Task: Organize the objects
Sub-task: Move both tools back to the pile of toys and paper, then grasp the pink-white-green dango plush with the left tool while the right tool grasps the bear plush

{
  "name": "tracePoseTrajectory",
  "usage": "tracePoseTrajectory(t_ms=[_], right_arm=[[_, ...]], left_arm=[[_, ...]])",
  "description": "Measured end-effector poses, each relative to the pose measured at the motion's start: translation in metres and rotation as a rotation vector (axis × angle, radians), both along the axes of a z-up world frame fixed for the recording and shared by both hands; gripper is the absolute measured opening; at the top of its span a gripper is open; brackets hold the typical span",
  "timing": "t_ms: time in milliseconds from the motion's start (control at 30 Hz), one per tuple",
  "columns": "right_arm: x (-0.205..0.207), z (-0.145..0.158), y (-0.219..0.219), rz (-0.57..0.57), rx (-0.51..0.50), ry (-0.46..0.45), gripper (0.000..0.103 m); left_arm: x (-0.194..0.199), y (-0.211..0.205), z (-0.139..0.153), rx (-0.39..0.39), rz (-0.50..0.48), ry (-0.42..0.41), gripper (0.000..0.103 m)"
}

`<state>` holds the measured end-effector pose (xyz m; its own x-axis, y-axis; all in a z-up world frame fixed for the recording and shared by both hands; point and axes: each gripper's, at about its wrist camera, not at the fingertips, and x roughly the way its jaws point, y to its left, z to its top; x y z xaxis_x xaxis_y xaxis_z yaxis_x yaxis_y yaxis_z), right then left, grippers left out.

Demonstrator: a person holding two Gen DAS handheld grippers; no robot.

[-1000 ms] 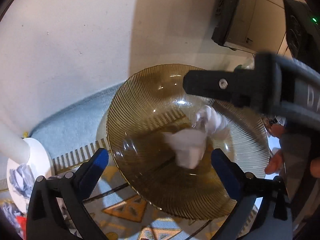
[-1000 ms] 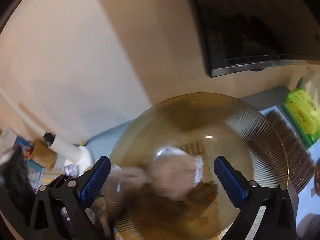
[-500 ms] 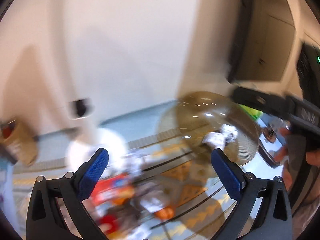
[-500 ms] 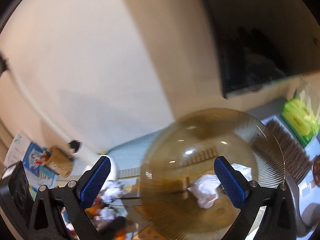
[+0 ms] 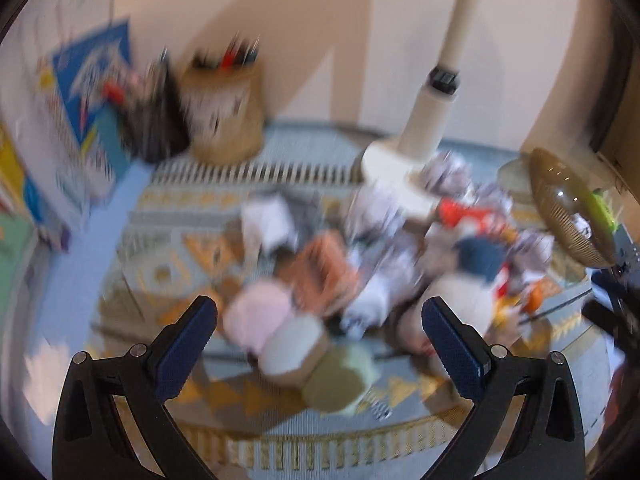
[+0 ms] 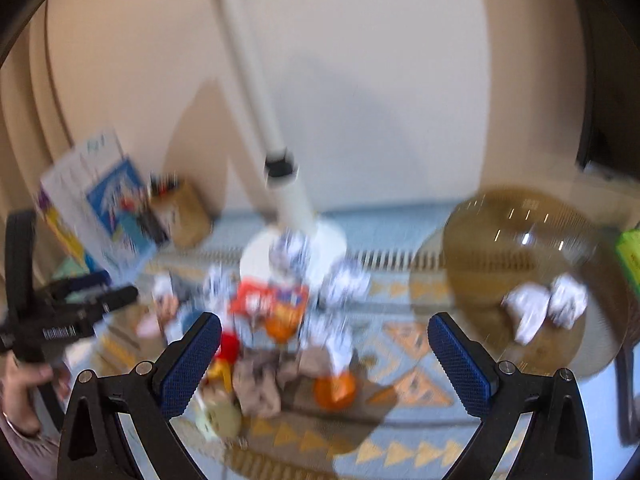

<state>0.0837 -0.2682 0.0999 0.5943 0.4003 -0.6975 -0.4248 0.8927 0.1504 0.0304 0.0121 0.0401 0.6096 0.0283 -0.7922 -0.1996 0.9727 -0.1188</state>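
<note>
Both views are motion-blurred. A heap of clutter (image 5: 384, 264) lies on a patterned blue and gold cloth: crumpled papers, snack wrappers, a pink ball, small pastel cups. It also shows in the right wrist view (image 6: 280, 328) with two orange fruits. An amber ribbed glass bowl (image 6: 532, 272) with two crumpled white papers (image 6: 540, 312) stands at the right; it shows small in the left wrist view (image 5: 568, 208). My left gripper (image 5: 320, 340) is open and empty above the heap. My right gripper (image 6: 324, 356) is open and empty.
A white lamp base and pole (image 5: 424, 136) stand behind the heap. A tan pen holder (image 5: 224, 112) and books (image 5: 80, 100) stand at the back left. A green tissue pack (image 6: 630, 256) lies at the far right. The left gripper's body (image 6: 60, 320) shows in the right view.
Both grippers have swung left, away from the bowl and toward the clutter heap. The bowl has gone from filling both views to the right edge. Both stay open.
</note>
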Motion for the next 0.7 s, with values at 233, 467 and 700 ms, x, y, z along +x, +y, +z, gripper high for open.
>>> tracePoseTrajectory(t_ms=[233, 467, 700], right_arm=[[-0.047, -0.065, 0.040, 0.115, -0.076, 0.071, 0.103], [-0.053, -0.111, 0.089, 0.144, -0.097, 0.161, 0.103], [-0.045, -0.113, 0.109, 0.087, -0.101, 0.114, 0.103]], left_arm=[[0.002, -0.003, -0.048, -0.029, 0.054, 0.074, 0.102], [-0.011, -0.013, -0.059, 0.084, -0.004, 0.108, 0.102], [-0.023, 0.000, -0.059, 0.093, 0.020, 0.099, 0.103]])
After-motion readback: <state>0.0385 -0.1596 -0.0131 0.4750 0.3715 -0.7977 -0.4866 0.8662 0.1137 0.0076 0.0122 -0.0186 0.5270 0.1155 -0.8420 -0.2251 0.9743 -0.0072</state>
